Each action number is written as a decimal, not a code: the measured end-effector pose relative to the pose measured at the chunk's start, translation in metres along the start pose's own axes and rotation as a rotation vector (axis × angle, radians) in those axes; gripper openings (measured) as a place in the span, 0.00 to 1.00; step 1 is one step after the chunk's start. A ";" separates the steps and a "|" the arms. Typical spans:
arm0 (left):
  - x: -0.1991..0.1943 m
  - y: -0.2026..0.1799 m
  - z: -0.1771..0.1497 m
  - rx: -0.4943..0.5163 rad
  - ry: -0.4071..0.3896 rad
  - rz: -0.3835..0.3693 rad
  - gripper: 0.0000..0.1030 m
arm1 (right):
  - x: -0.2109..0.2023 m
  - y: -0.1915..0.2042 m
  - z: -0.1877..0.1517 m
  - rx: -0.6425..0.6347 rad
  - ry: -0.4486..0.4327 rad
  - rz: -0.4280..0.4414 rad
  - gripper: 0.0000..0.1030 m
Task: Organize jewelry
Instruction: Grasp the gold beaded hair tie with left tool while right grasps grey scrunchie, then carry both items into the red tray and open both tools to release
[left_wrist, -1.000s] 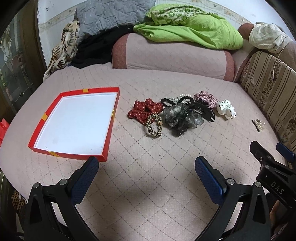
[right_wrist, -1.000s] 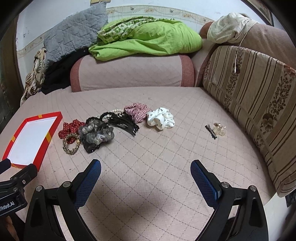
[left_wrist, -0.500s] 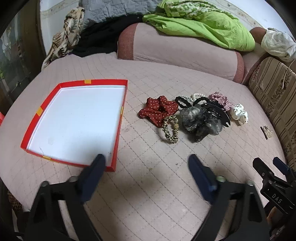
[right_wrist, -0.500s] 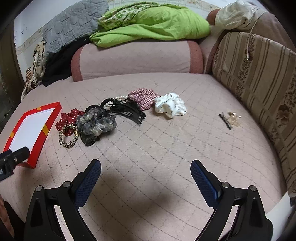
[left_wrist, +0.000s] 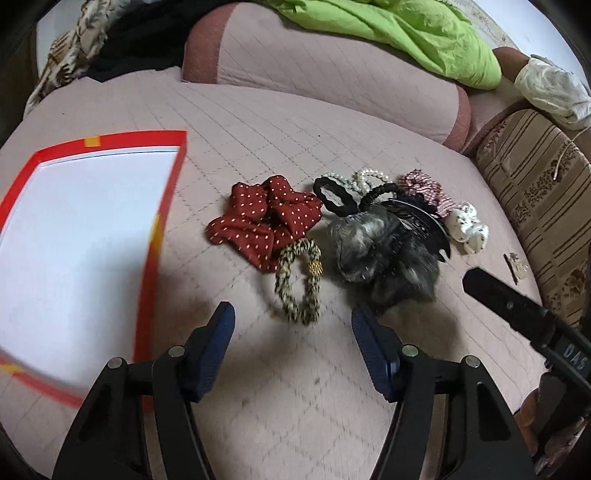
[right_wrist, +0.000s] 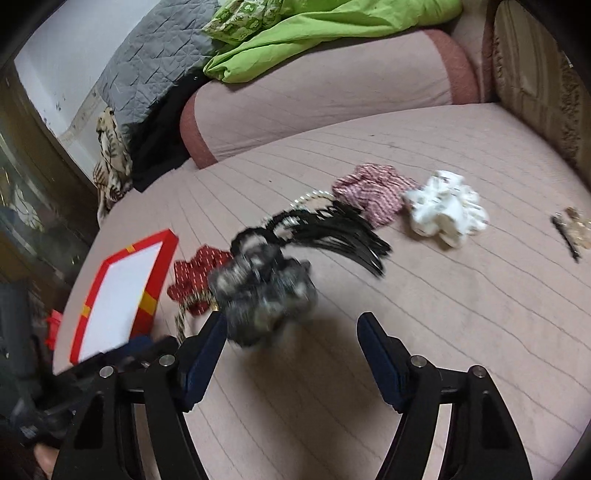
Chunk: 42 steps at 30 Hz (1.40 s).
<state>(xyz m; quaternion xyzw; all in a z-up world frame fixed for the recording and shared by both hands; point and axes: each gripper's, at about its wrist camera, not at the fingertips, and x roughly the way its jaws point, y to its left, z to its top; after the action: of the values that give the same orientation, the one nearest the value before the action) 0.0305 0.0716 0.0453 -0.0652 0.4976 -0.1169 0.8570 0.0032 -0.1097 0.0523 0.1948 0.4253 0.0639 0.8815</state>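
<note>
A pile of hair accessories lies on the pink quilted bed: a red dotted scrunchie (left_wrist: 264, 219), a leopard-print hair tie (left_wrist: 299, 282), a grey scrunchie (left_wrist: 380, 254), a black claw clip (left_wrist: 421, 221), a checked scrunchie (right_wrist: 373, 188) and a white scrunchie (right_wrist: 445, 212). A red-rimmed tray (left_wrist: 149, 258) with a white floor lies to the left. My left gripper (left_wrist: 291, 332) is open and empty, just short of the leopard-print tie. My right gripper (right_wrist: 291, 339) is open and empty, with the grey scrunchie (right_wrist: 264, 291) just past its left finger.
A small clip and hairpin (right_wrist: 570, 229) lie apart at the right. A pink bolster (left_wrist: 332, 66) with a green blanket (left_wrist: 406, 33) runs along the back. A striped cushion (left_wrist: 543, 206) borders the right side. Bare quilt (right_wrist: 461, 295) lies in front.
Both grippers have moved forward and down toward the pile. The left one now sits close to the leopard-print tie, the right one close to the grey scrunchie. Both stay open.
</note>
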 end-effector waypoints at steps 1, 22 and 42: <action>0.006 0.000 0.002 0.001 0.006 -0.002 0.63 | 0.007 0.001 0.004 0.003 0.001 0.006 0.75; -0.025 0.003 -0.011 0.000 -0.011 0.027 0.05 | 0.024 0.024 0.004 -0.034 0.063 0.021 0.13; -0.136 0.070 -0.026 -0.051 -0.227 0.154 0.05 | -0.054 0.101 -0.007 -0.199 -0.021 0.048 0.13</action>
<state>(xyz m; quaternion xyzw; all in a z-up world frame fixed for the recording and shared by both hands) -0.0477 0.1751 0.1299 -0.0615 0.4038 -0.0301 0.9123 -0.0304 -0.0303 0.1276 0.1170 0.4030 0.1249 0.8990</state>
